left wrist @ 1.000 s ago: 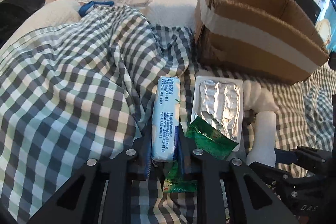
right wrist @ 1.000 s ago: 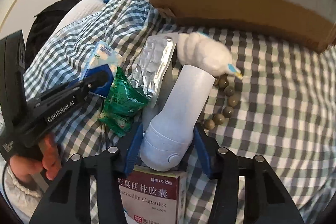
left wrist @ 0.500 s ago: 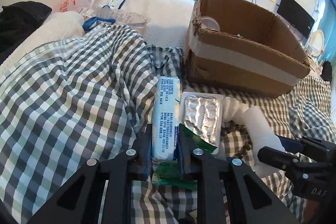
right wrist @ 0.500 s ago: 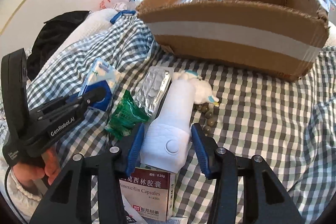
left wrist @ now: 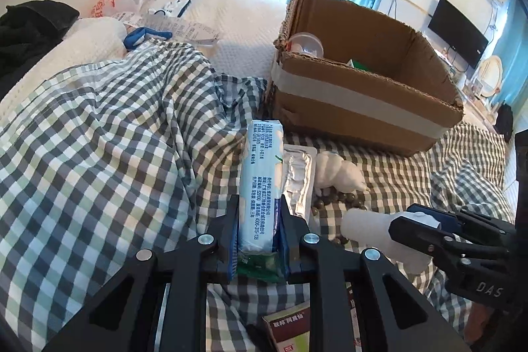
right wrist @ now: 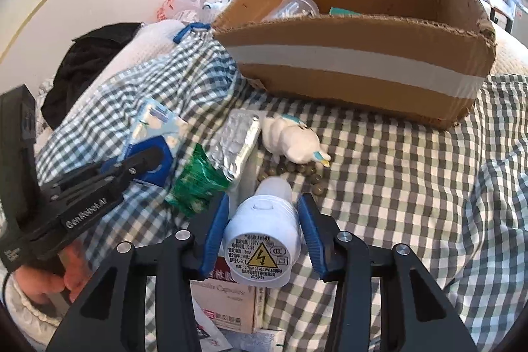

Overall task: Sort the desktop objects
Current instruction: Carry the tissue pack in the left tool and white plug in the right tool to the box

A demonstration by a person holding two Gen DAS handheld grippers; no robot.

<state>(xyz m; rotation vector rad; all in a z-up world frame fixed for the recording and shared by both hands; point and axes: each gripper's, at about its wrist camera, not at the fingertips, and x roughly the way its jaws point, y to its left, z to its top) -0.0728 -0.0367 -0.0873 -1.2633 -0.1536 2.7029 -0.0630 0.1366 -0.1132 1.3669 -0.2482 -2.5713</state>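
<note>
Left wrist view shows the left gripper with fingers clamped on a soft, flat tissue pack in the lower middle of the frame. Right gripper fingers have just been closing on a smooth white plastic night light, a rounded cylinder. Both things should, I think, go level over the corrugated cardboard box in the upper frame before release, held firmly so the slippery light does not fall on the checked bed cover.
</note>
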